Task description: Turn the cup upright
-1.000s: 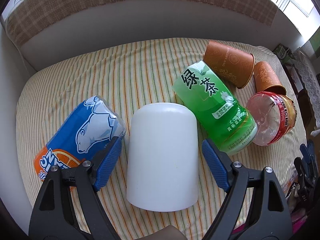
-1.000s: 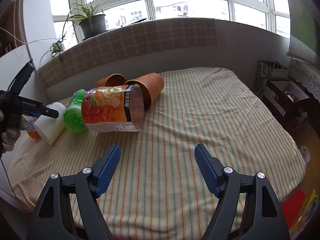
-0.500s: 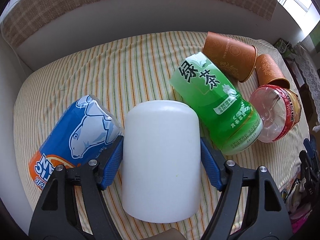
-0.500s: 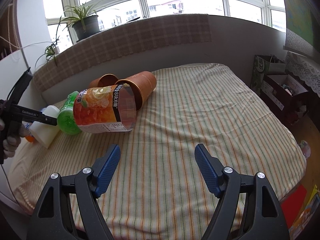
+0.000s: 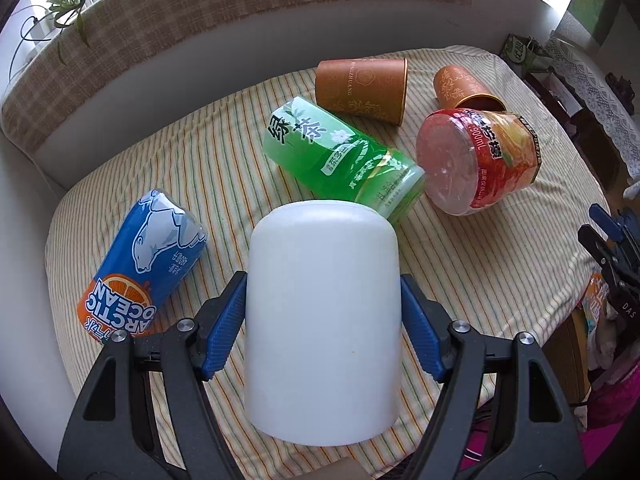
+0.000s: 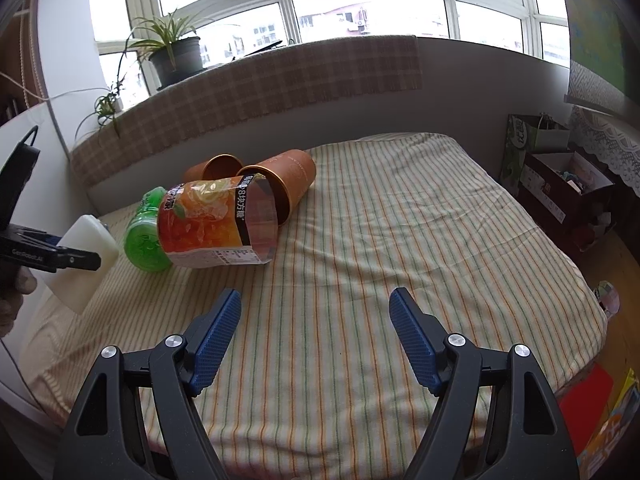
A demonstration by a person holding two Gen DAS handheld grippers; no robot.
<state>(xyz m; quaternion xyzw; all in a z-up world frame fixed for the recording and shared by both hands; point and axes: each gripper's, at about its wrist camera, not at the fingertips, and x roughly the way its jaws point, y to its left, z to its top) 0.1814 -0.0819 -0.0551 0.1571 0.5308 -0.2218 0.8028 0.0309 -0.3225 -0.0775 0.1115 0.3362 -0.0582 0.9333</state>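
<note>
A plain white cup (image 5: 322,320) is clamped between the blue pads of my left gripper (image 5: 323,322), closed end pointing away from the camera, lifted off the striped bedspread (image 5: 224,152). In the right wrist view the same white cup (image 6: 86,256) hangs tilted in the left gripper at the far left. My right gripper (image 6: 315,338) is open and empty over the bedspread (image 6: 380,240).
Lying on the bed: a blue and orange cut can cup (image 5: 146,264), a green tea cut bottle (image 5: 340,160), a red-orange cut bottle (image 5: 476,160), two brown paper cups (image 5: 362,88) (image 5: 464,86). Bags and boxes (image 6: 560,176) stand beside the bed at right.
My left gripper closed on the white cup and lifted it, tilting it up. The view swung right. The right gripper stayed open and barely moved.
</note>
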